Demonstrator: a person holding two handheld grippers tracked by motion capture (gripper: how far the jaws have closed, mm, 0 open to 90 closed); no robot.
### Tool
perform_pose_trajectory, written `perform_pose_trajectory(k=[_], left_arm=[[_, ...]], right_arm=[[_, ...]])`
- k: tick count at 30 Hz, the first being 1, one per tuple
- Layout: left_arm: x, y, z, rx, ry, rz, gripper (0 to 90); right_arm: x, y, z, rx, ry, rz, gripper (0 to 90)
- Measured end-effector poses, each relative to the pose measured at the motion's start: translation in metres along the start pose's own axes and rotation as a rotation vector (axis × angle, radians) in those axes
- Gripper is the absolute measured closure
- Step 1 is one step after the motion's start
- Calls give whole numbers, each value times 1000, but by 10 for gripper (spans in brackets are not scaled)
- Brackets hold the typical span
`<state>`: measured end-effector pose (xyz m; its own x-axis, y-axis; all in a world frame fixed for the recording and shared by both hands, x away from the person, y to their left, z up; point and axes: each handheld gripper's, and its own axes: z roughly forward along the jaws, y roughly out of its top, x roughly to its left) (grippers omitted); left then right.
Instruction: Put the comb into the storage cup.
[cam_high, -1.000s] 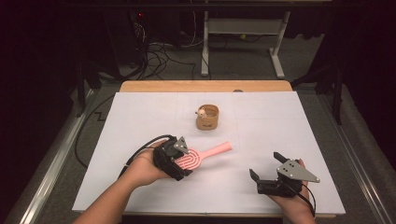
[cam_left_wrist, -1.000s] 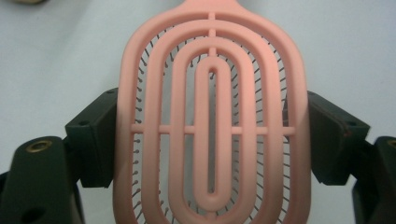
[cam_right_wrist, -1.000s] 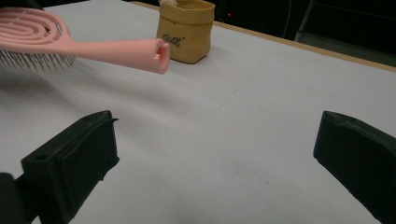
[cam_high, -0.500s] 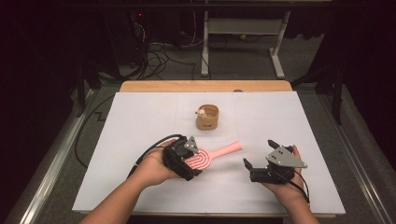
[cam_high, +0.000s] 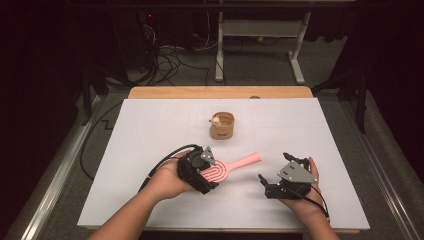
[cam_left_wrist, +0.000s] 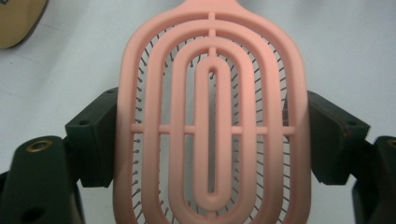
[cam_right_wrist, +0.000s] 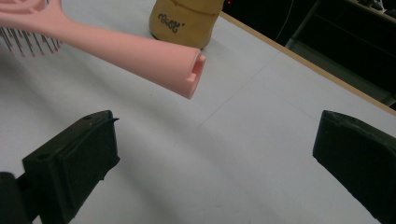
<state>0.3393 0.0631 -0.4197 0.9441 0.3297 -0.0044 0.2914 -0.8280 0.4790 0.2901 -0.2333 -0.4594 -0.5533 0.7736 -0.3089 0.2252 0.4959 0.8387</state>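
While my left gripper (cam_high: 202, 172) clamps the slotted head of the pink plastic hairbrush (cam_left_wrist: 212, 126) above the white table (cam_high: 150, 130), its handle (cam_right_wrist: 140, 53) points toward my right gripper (cam_high: 272, 182) — jaws apart, empty, just short of the handle's end; the reach is mine there.

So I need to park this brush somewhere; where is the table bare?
Bare white table lies left of the tan cup, and right of it too. Crowded: the near middle, with the pink brush, left gripper and right gripper.
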Motion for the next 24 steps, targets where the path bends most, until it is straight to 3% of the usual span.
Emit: perform_pose_trajectory(k=[8,24], left_arm=[[2,2,7,0,-9,-20,198],[-2,3,9,13,-4,-1,198]], right_arm=[[2,-12,-4,30,-22,-54,4],[12,-14,1,79,-53,-187,7]])
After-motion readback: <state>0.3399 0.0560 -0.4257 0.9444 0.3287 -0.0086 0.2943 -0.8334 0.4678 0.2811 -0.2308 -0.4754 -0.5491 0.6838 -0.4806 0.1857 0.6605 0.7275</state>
